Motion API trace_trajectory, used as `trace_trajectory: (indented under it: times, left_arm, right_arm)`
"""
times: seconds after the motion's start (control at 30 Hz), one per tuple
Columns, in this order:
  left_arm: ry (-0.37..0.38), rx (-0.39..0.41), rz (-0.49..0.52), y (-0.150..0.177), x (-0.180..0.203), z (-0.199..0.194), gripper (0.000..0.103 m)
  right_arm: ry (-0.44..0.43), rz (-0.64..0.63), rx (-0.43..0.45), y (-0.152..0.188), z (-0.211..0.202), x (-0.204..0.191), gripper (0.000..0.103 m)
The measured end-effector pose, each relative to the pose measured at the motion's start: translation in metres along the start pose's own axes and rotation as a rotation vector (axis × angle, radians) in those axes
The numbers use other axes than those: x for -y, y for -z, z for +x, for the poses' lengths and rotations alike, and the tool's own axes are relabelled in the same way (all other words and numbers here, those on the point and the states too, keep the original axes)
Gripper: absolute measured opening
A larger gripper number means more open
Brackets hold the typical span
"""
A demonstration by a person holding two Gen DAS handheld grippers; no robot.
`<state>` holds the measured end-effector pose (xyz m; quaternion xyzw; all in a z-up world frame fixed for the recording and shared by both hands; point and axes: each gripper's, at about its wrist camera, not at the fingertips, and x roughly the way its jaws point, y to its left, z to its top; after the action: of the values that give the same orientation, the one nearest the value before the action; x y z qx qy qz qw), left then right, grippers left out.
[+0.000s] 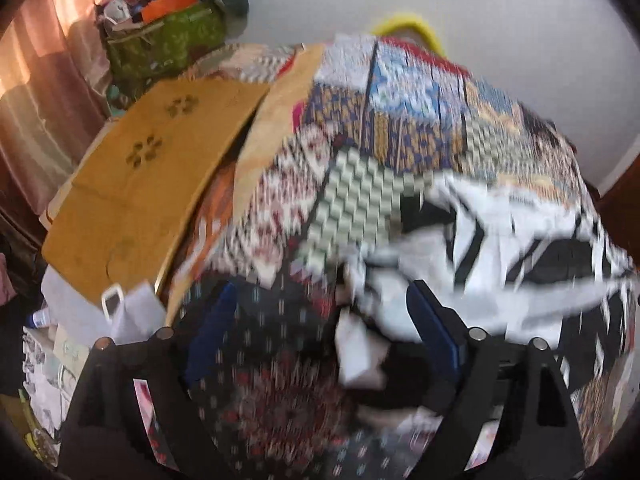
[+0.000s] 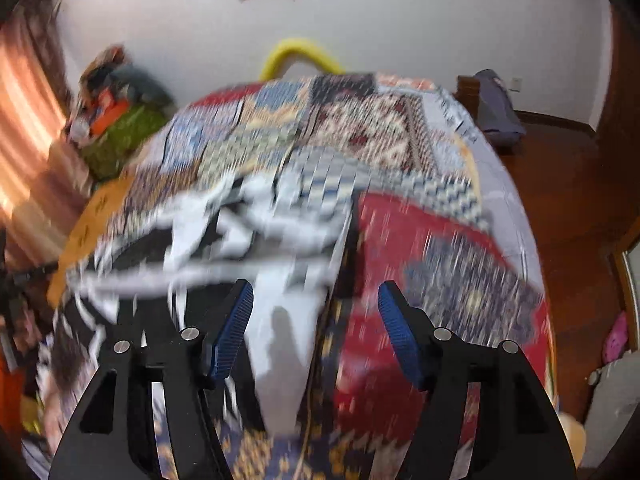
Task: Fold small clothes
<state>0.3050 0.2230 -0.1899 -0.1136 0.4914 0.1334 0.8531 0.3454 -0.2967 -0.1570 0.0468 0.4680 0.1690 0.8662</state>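
Left wrist view, heavy motion blur: left gripper (image 1: pixel 332 332) has its jaws spread wide over the black-and-white garment (image 1: pixel 500 240), which lies spread on the patchwork bedspread (image 1: pixel 400 128). A white flap of the cloth sits between the blue pads (image 1: pixel 436 332) but neither pad presses on it. Nothing held.

Right wrist view, also blurred: right gripper (image 2: pixel 316 332) stands open to a middling width. A pale strip of the same garment (image 2: pixel 280 320) runs down between the pads (image 2: pixel 236 328), loose, not pinched. The garment's right edge lies along a dark seam of the bedspread (image 2: pixel 440 260), red patch beside it.

Judgement: both grippers look clear of the cloth, so a fold has probably just been laid, or a fresh grasp is due. Fold count not readable through the blur.

Notes for doing the step well:
- Lift both hands straight clear so the pads do not drag the laid layer.
- For the next fold, take two matching corners or edge points, one per gripper, at the same depth.
- Pinch garment only; the bedspread beneath is soft and could be caught.
- Carry both hands over together, keeping the edge taut and level, then align edges before letting go.
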Motion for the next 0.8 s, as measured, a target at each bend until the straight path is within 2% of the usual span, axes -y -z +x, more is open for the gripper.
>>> trace_trajectory:
  times: [0.13,0.2,0.23,0.27,0.3,0.33,0.37,0.4,0.53,0.63,0.8]
  left_arm:
    - [0.042,-0.091,0.022,0.037,0.005,0.017,0.087]
    - [0.073,-0.125,0.013,0.049,0.012,0.028,0.083]
    - [0.093,-0.136,-0.001,0.053,0.015,0.032,0.078]
    - [0.113,-0.147,-0.013,0.055,0.017,0.034,0.065]
    - [0.154,-0.169,-0.031,0.059,0.020,0.038,0.047]
    - [0.191,-0.188,-0.043,0.061,0.022,0.041,0.036]
    - [0.223,-0.196,-0.051,0.063,0.025,0.041,0.020]
    - [0.232,-0.193,-0.049,0.064,0.028,0.038,0.013]
    - [0.212,-0.154,-0.004,0.071,0.034,0.011,0.008]
    - [0.233,-0.128,0.010,0.084,0.028,-0.017,0.008]
    - [0.259,-0.127,0.026,0.117,0.017,-0.053,0.008]
  right_arm:
    - [-0.025,-0.023,-0.060,0.033,0.014,-0.010,0.062]
    - [-0.043,-0.001,-0.081,0.042,0.024,-0.012,0.056]
    - [-0.045,0.009,-0.074,0.043,0.025,-0.013,0.048]
    - [-0.058,0.020,-0.070,0.044,0.026,-0.015,0.041]
    - [-0.076,0.030,-0.077,0.043,0.027,-0.016,0.028]
    - [-0.080,0.038,-0.087,0.043,0.027,-0.017,0.021]
    - [-0.081,0.035,-0.092,0.043,0.027,-0.019,0.017]
    - [-0.081,0.024,-0.093,0.044,0.025,-0.022,0.011]
    - [-0.094,-0.003,-0.075,0.050,0.004,-0.025,0.008]
    - [-0.099,-0.016,-0.067,0.061,-0.012,-0.027,0.007]
    - [-0.102,-0.031,-0.085,0.091,-0.035,-0.025,0.007]
